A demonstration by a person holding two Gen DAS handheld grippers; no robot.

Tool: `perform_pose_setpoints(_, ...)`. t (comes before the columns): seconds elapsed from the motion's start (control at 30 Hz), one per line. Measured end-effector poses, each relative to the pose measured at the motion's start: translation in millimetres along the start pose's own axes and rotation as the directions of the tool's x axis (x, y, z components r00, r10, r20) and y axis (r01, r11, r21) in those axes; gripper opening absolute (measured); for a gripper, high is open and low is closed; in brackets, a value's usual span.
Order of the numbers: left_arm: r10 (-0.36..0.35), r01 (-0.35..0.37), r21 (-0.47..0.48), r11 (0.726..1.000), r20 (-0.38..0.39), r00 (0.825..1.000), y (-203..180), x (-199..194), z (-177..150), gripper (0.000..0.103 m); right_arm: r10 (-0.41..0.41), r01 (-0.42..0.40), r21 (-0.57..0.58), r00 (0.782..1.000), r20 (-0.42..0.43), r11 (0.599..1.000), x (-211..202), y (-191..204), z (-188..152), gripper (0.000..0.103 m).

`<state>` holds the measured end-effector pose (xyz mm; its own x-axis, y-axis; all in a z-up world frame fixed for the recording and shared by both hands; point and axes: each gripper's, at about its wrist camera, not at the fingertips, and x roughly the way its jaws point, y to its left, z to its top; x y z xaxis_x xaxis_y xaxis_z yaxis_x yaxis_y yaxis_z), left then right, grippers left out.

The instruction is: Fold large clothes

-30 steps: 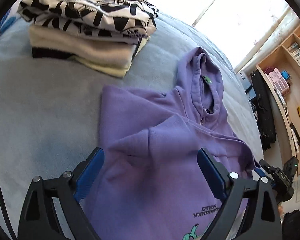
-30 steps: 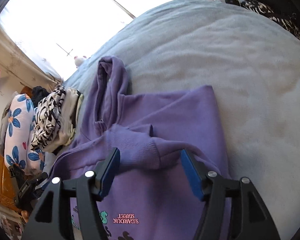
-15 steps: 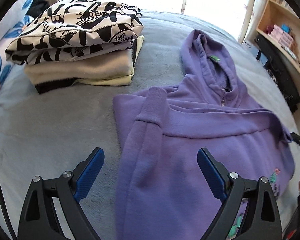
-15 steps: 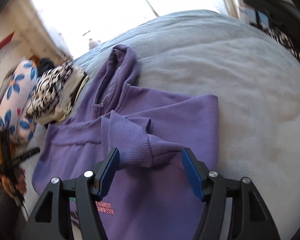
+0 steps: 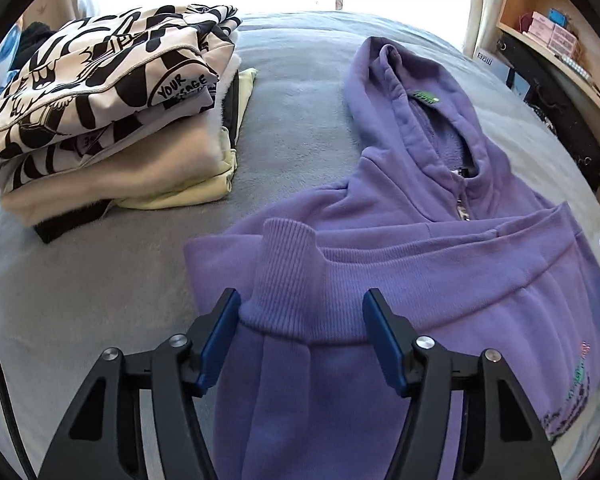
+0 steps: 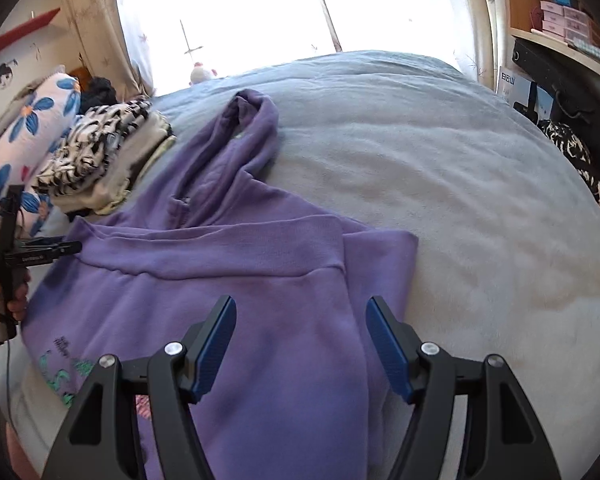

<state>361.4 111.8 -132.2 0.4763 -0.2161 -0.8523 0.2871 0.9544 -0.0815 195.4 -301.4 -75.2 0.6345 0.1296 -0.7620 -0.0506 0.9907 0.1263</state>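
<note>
Hoodie: your purple hoodie (image 5: 440,280) lies flat on the grey bed cover (image 5: 100,280), hood (image 5: 400,92) pointing toward the window (image 6: 240,12), both sleeves folded in across the chest.
Left gripper: your left gripper (image 5: 302,334) has its blue fingers (image 5: 220,332) spread wide, one on each side of the ribbed cuff (image 5: 288,276) of the left sleeve. The left pad looks to touch the cuff edge; not pinching.
Cuff: sits raised on top of the folded body, ribbing upright between your fingers.
Right gripper: your right gripper (image 6: 300,340) is spread too, hanging over the folded right side of the hoodie. Nothing between the pads but the flat cloth below; can't tell if they touch it.
Right sleeve: folded across, its band running sideways over the chest in the right wrist view.
Print: small green and pink graphic (image 6: 60,376) near the hem, at the lower left of the right wrist view.
Stack: pile of folded clothes (image 5: 112,112) left of the hood, black-and-white patterned one on top, cream and pale yellow below. Apart from the hoodie.
Pillow: blue-flower pillow (image 6: 28,136) just behind the stack.
Shelf: wooden shelf (image 5: 548,12) with boxes, off the far right of the bed.
Your left hand: visible at the left edge of the right wrist view (image 6: 4,300), holding the gripper handle.
</note>
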Motion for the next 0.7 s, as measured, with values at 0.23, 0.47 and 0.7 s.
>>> perform_pose_setpoints(0.23, -0.014, 0.013, -0.044, 0.999, -0.015, 1.000, 11.0, 14.2, 0.7, 0.031, 0.041, -0.029, 0.134, 0.995, -0.093, 0.991, 51.0, -25.8, 22.3, 0.067)
perform_pose_setpoints(0.47, 0.004, -0.001, -0.054, 0.999, 0.052, 0.999, 14.3, 0.9, -6.2, 0.012, 0.013, 0.004, 0.144, 0.993, -0.121, 0.990, 63.2, -18.8, 12.7, 0.011)
perform_pose_setpoints(0.7, 0.079, -0.069, -0.070, 0.995, 0.145, 0.986, 7.1, -38.7, -4.0, 0.011, -0.032, 0.021, 0.137, 0.996, 0.083, 0.990, -5.0, -8.5, 22.0, 0.010)
